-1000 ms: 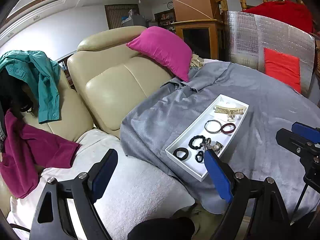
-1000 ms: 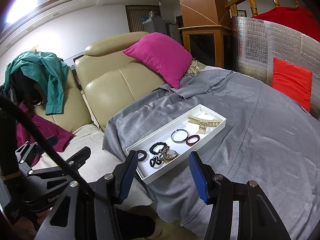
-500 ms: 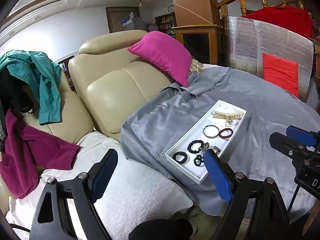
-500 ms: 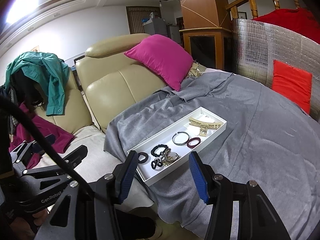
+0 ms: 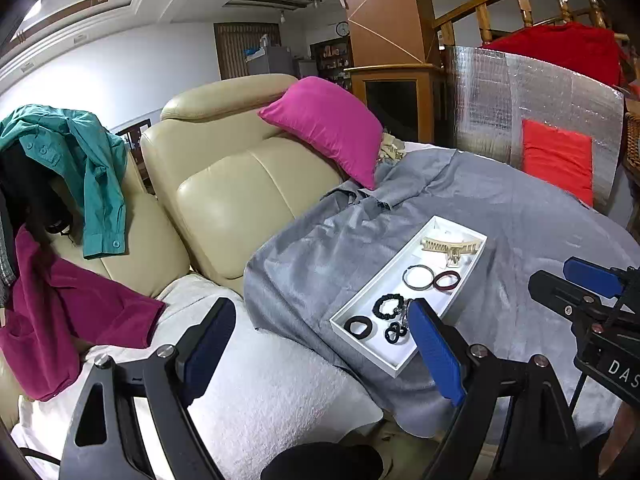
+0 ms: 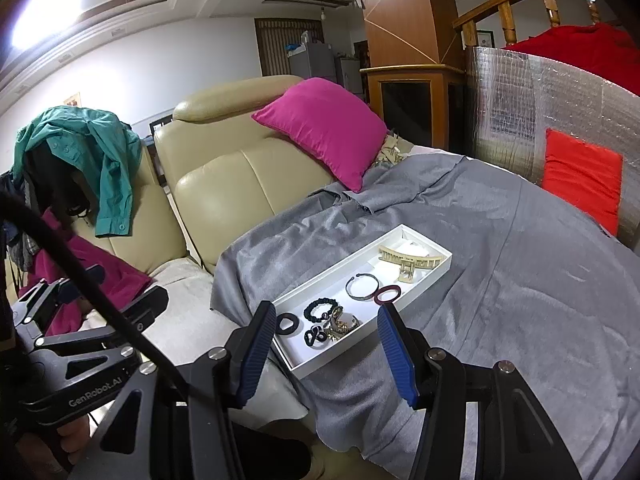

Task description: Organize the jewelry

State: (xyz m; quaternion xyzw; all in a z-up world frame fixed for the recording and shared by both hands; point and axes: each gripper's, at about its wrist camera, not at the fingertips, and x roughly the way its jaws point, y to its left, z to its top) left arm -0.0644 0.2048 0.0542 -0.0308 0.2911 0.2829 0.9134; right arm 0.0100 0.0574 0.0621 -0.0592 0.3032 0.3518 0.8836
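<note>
A white tray lies on a grey cloth. It holds a cream hair claw, a silver bangle, a maroon ring, a black beaded bracelet and black hair ties. My left gripper hovers wide open, short of the tray's near left end, holding nothing. My right gripper stands open and bare just before the tray. Past its fingers I see the claw, bangle, bracelet and a gold chain pile.
A cream leather sofa rises left of the cloth, with a pink cushion, a teal shirt and a magenta garment. A white towel lies below the left gripper. A silver foil panel with a red cushion stands behind.
The left gripper has risen slightly, so the tray sits a little lower in its view. The right wrist view is almost unchanged. Both grippers keep the same opening.
</note>
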